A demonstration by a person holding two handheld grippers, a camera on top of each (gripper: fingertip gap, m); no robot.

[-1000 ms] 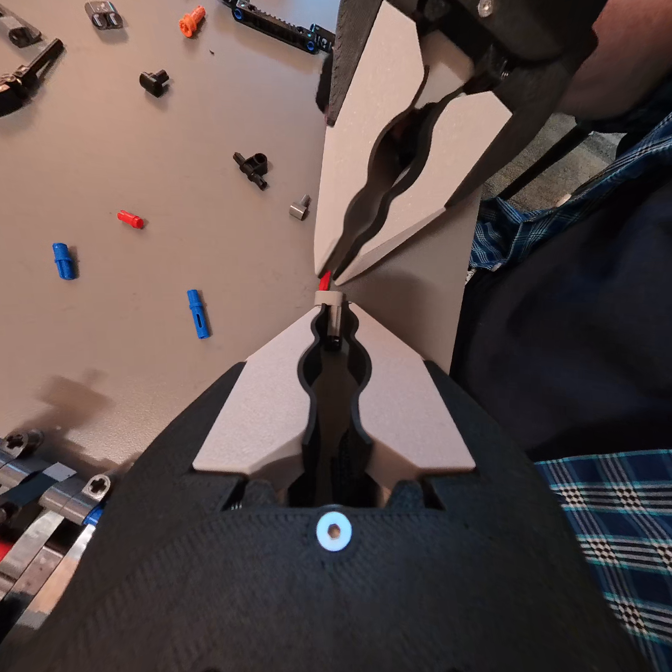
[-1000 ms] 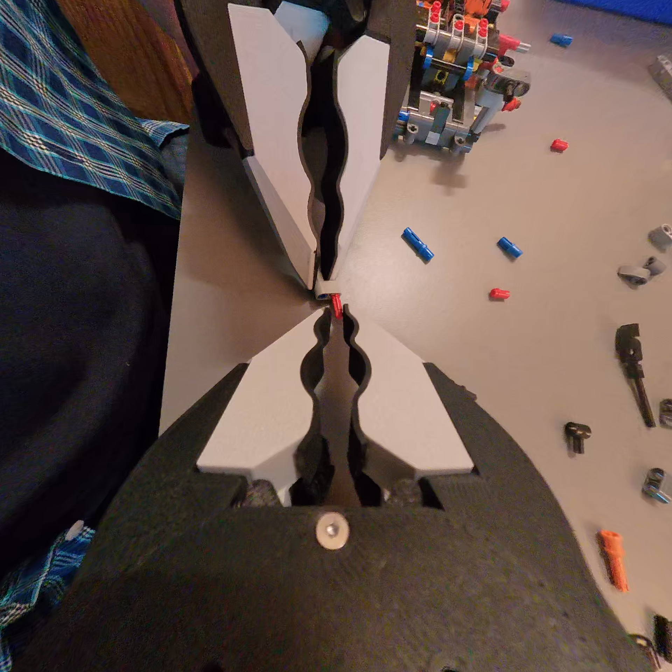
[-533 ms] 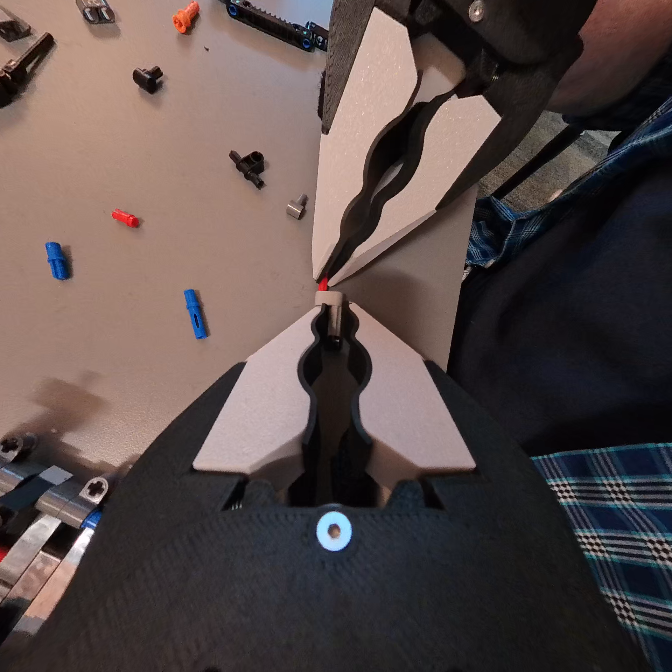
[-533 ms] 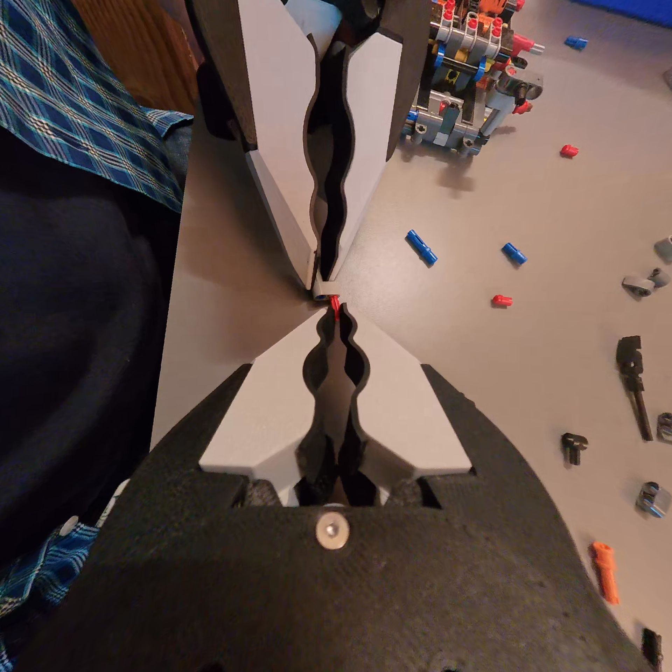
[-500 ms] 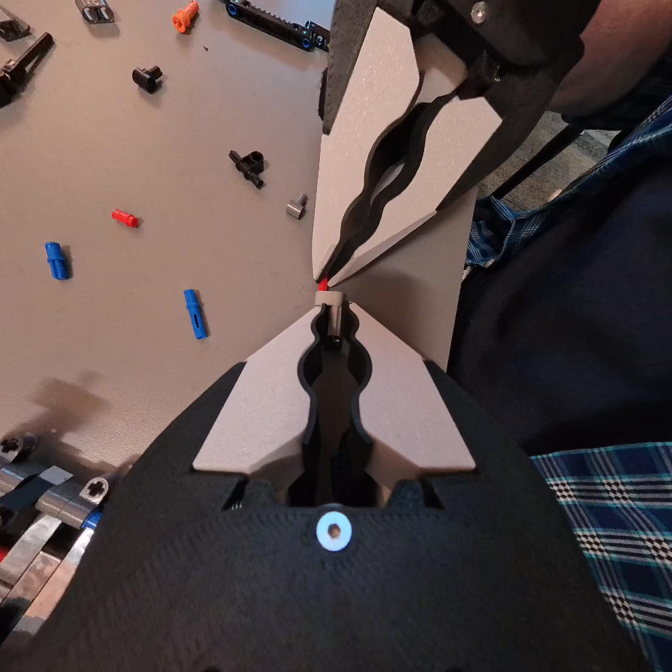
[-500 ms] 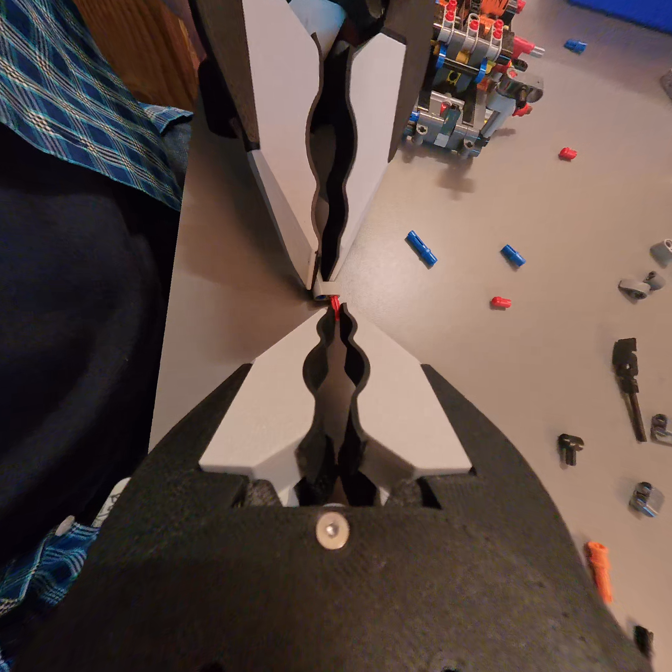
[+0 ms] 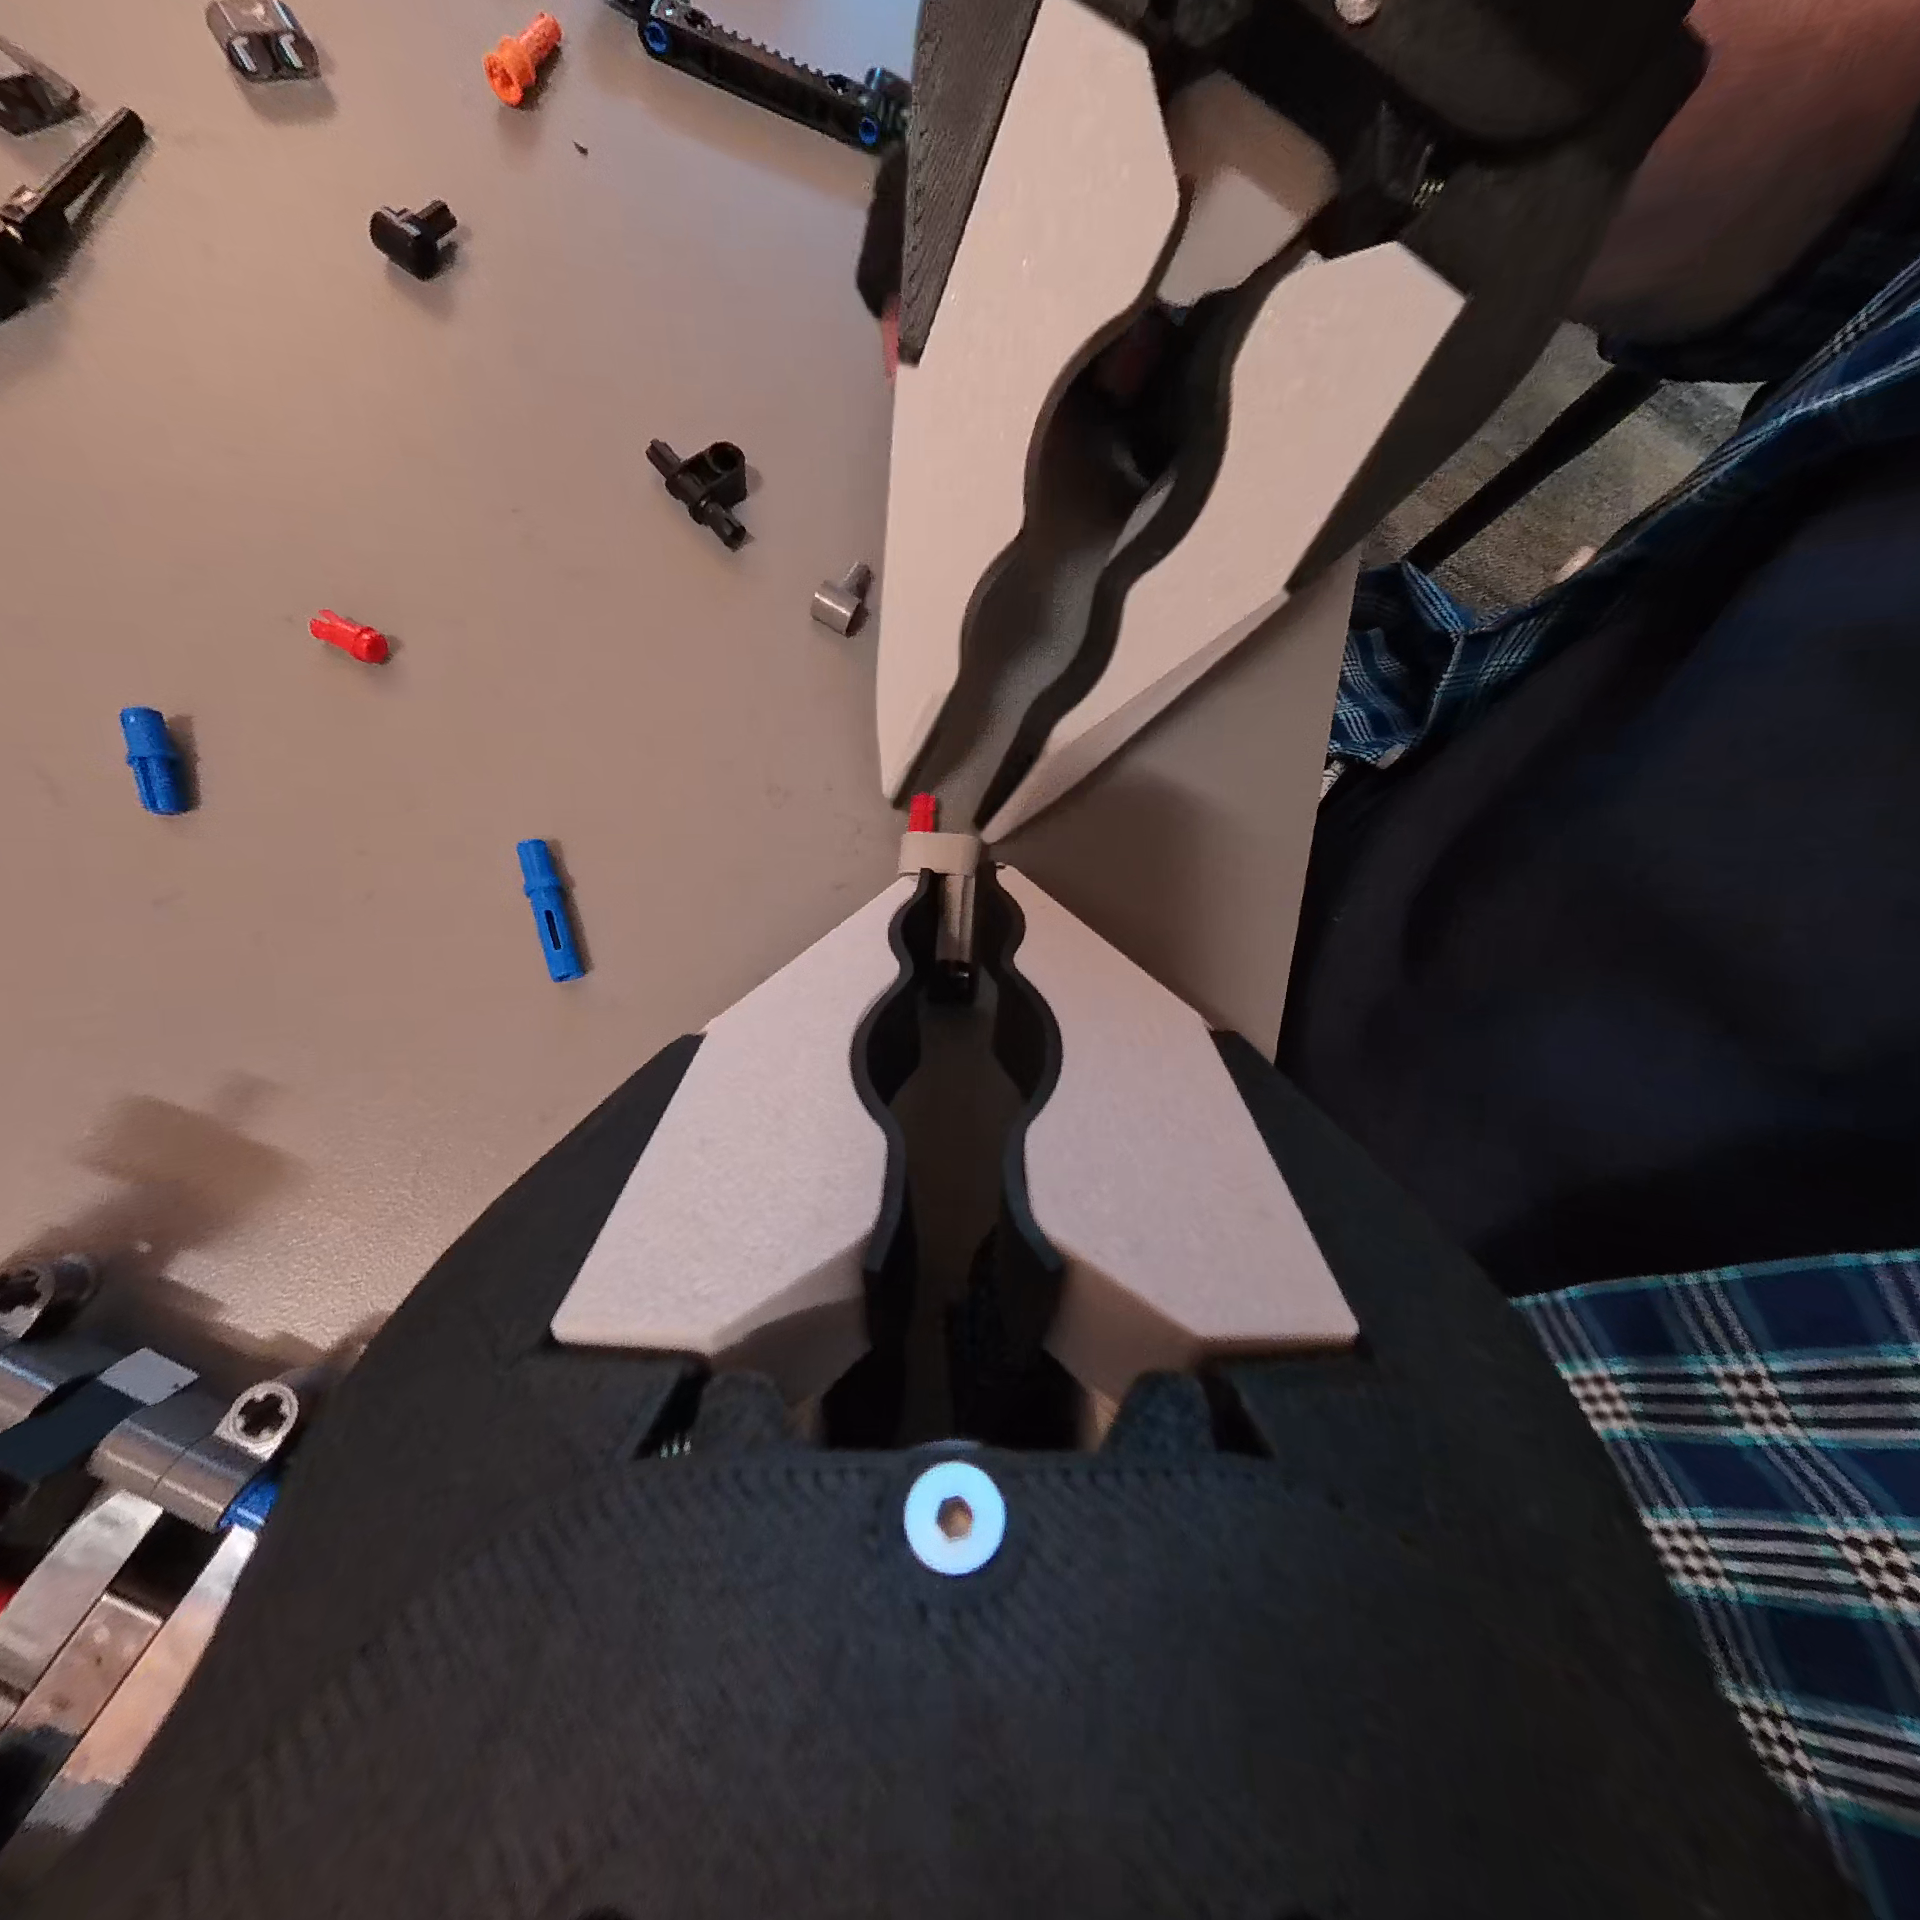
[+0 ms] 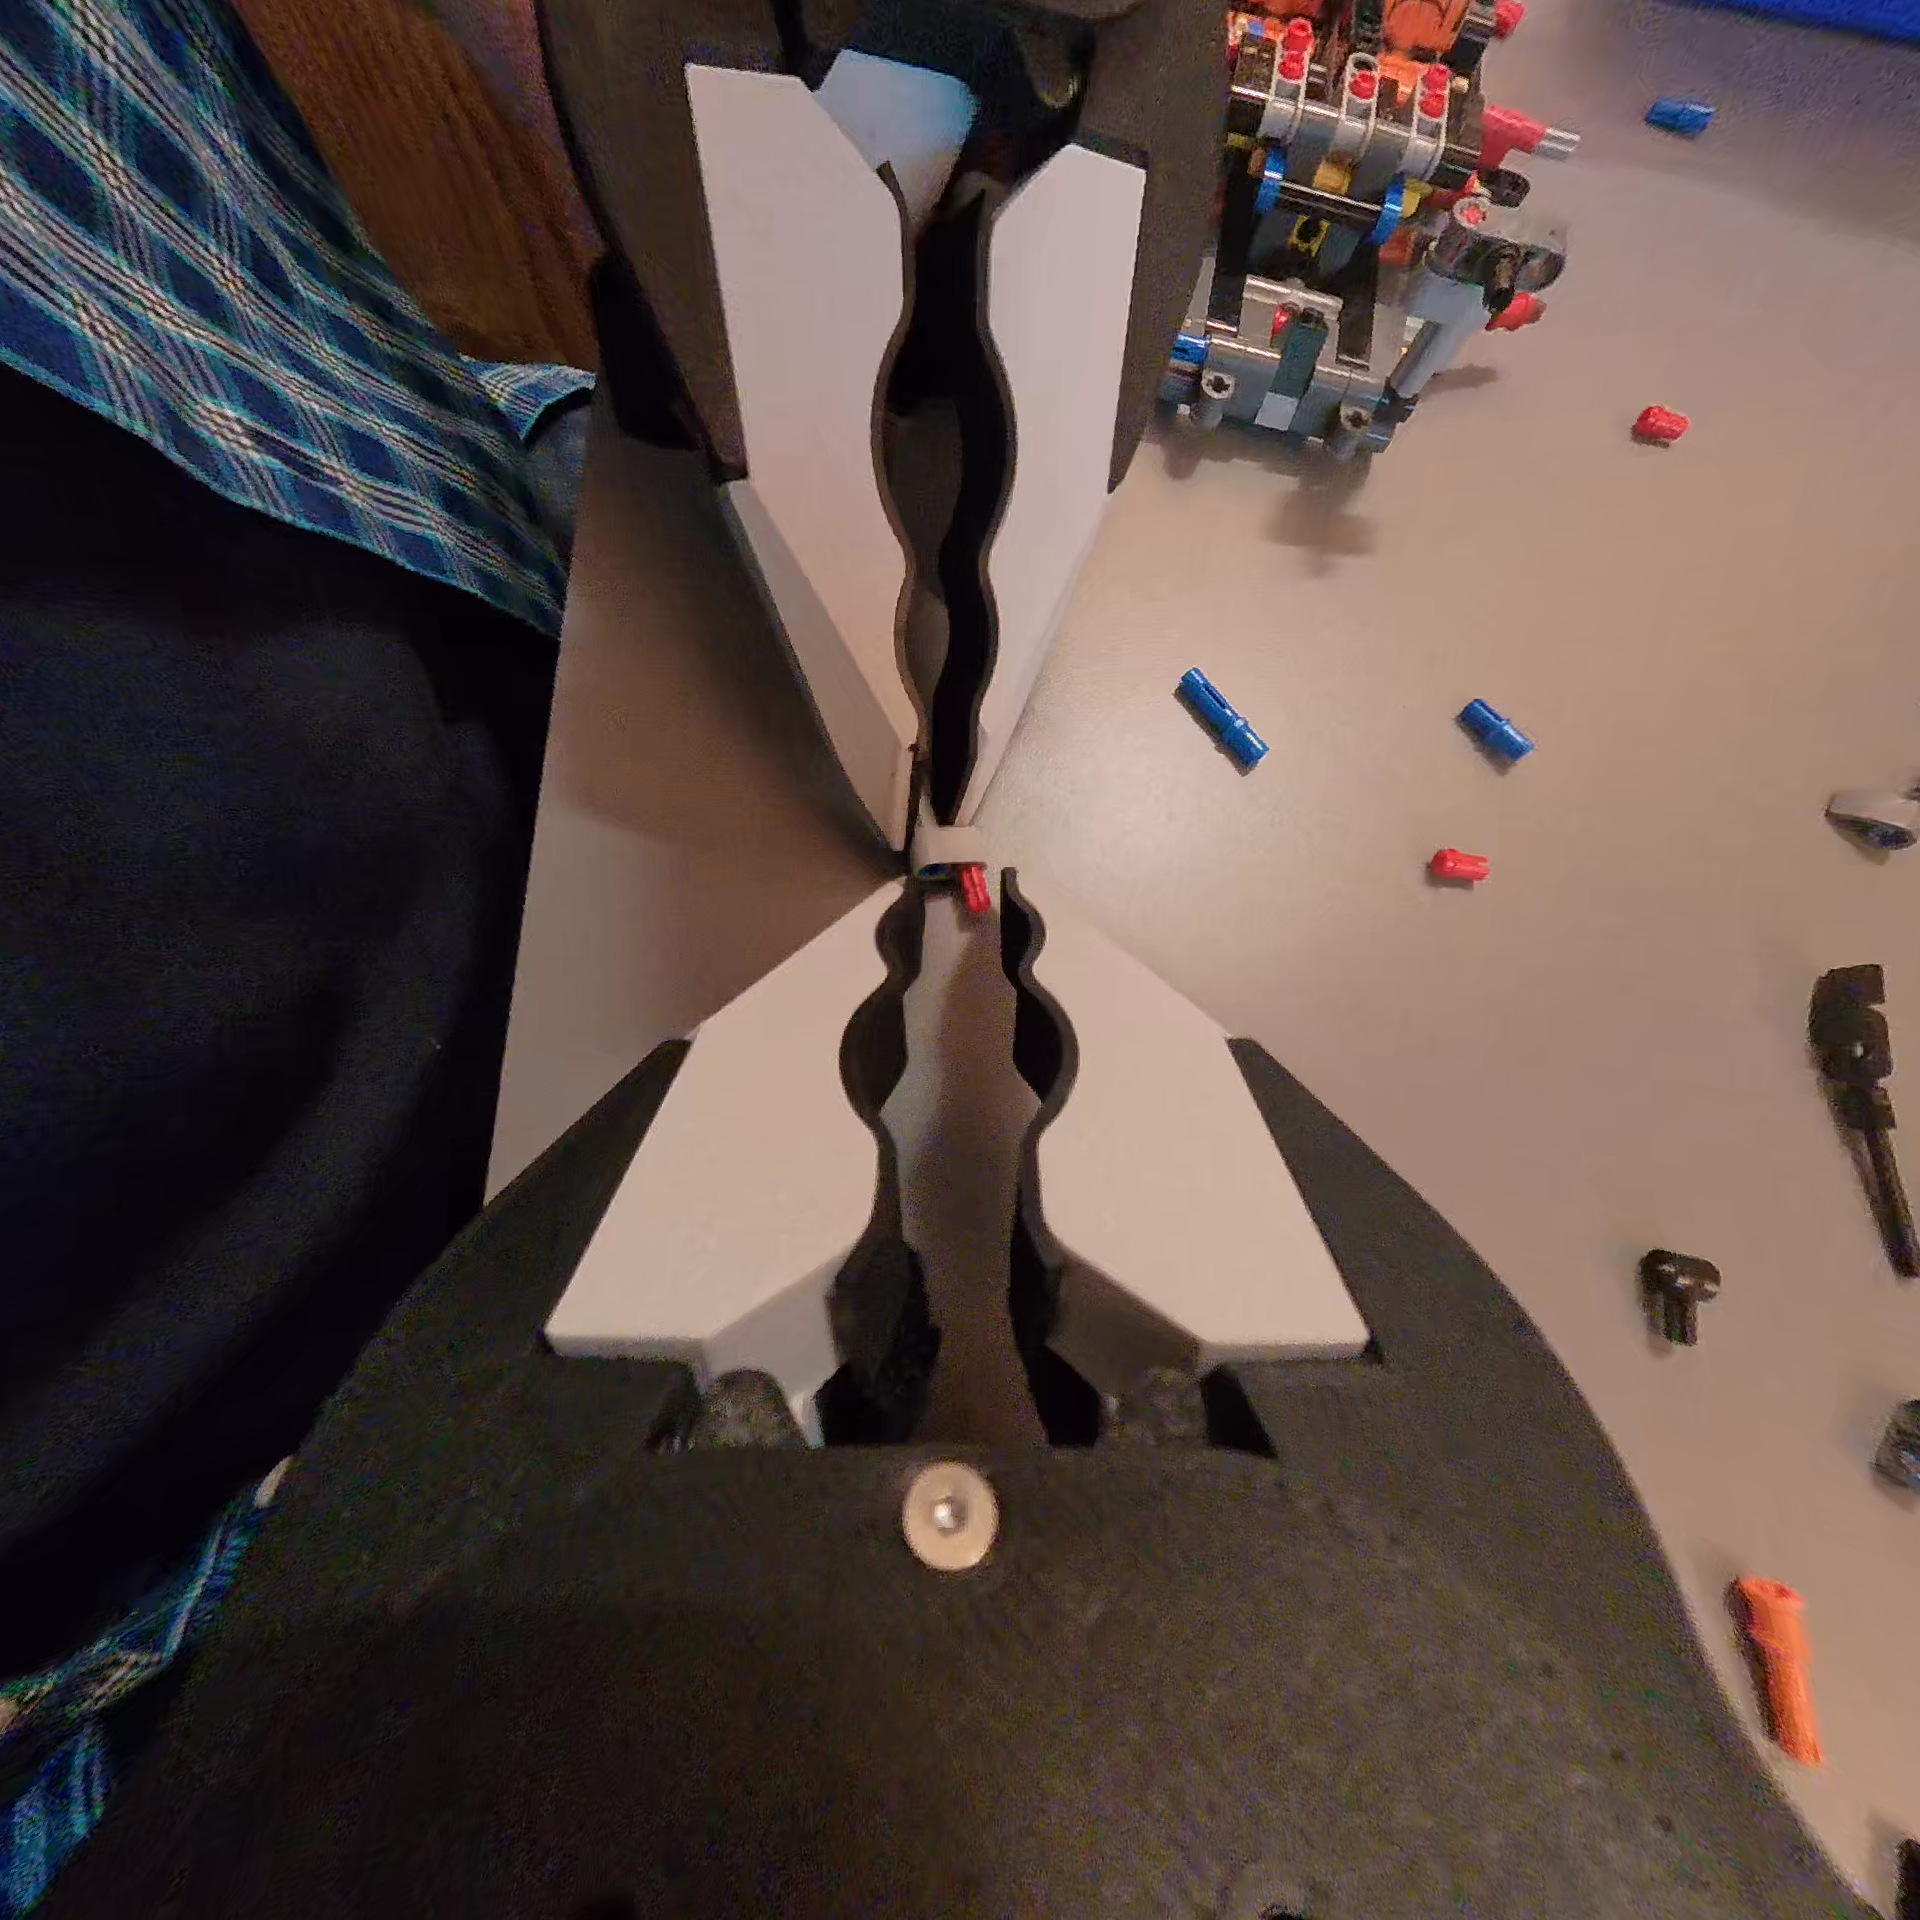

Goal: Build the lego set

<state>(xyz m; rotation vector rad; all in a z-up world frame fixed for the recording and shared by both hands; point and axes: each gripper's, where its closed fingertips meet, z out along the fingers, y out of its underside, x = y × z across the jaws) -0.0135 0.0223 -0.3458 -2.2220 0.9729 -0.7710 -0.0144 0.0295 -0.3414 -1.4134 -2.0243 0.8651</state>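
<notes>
My left gripper [image 7: 940, 883] is shut on a small grey connector [image 7: 935, 854] and holds it above the table near its edge. A short red pin [image 7: 921, 810] sticks out of the connector's far side. My right gripper [image 8: 954, 888] faces the left one tip to tip. Its jaws stand slightly apart around the red pin [image 8: 974, 888] without pinching it. In the right wrist view the grey connector [image 8: 948, 844] sits at the tips of the left gripper [image 8: 940, 821]. In the left wrist view the right gripper [image 7: 945, 805] comes down from above.
A partly built model [image 8: 1351, 260] stands on the grey table [image 8: 1299, 987]. Loose parts lie around: blue pins [image 7: 551, 914] [image 7: 156, 758], a red pin [image 7: 348, 636], a black connector [image 7: 701, 483], an orange pin [image 7: 520, 62], a black toothed beam [image 7: 769, 78]. A person in a plaid shirt [image 7: 1714, 1558] sits at the table edge. The grippers are tip to tip, or close to it.
My right gripper's jaws have parted and let go of the red pin, which now stays in the grey connector. The left gripper still holds the connector in the same place.
</notes>
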